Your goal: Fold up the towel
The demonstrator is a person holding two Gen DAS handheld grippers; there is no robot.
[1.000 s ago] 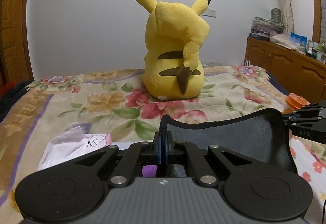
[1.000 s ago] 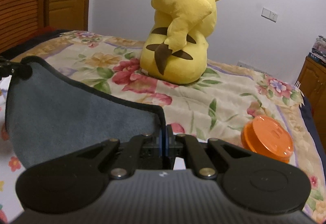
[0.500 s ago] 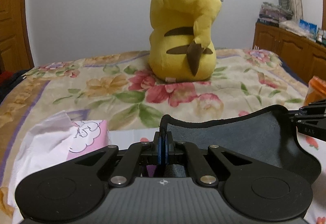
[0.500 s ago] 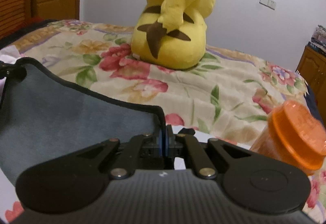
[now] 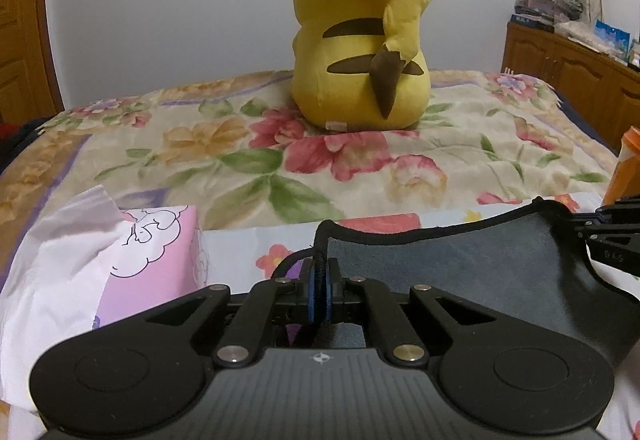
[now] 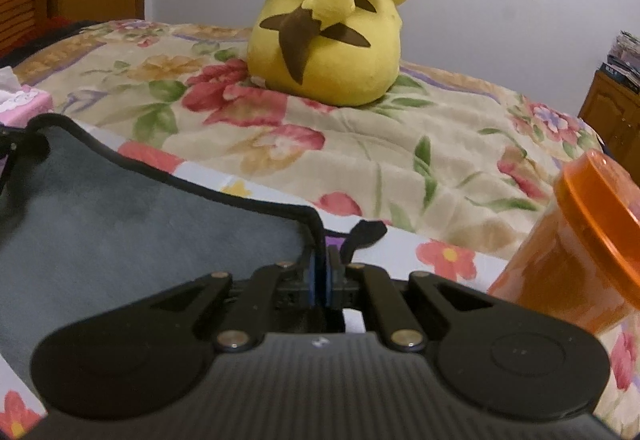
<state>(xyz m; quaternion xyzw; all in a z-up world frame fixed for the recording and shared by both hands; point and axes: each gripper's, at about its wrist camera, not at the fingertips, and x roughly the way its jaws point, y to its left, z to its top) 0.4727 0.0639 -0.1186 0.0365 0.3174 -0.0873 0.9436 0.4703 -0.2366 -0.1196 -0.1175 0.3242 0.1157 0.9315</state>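
Note:
A grey towel (image 5: 460,260) with a black hem is stretched between my two grippers, low over the bed. My left gripper (image 5: 319,294) is shut on the towel's left corner. My right gripper (image 6: 319,280) is shut on its right corner; the towel (image 6: 140,224) spreads to its left. The right gripper also shows at the right edge of the left wrist view (image 5: 612,240). A small black loop (image 6: 366,232) sticks out by the right corner.
A big yellow plush toy (image 5: 360,39) sits on the floral bedspread (image 5: 240,151) ahead. A pink tissue box (image 5: 152,252) with white tissue stands close on the left. An orange lidded jar (image 6: 580,248) stands close on the right. A wooden cabinet (image 5: 568,79) lines the right wall.
Both grippers have moved forward and down with the towel. The plush toy, tissue box and orange jar now look nearer and larger. Both stay shut on the corners.

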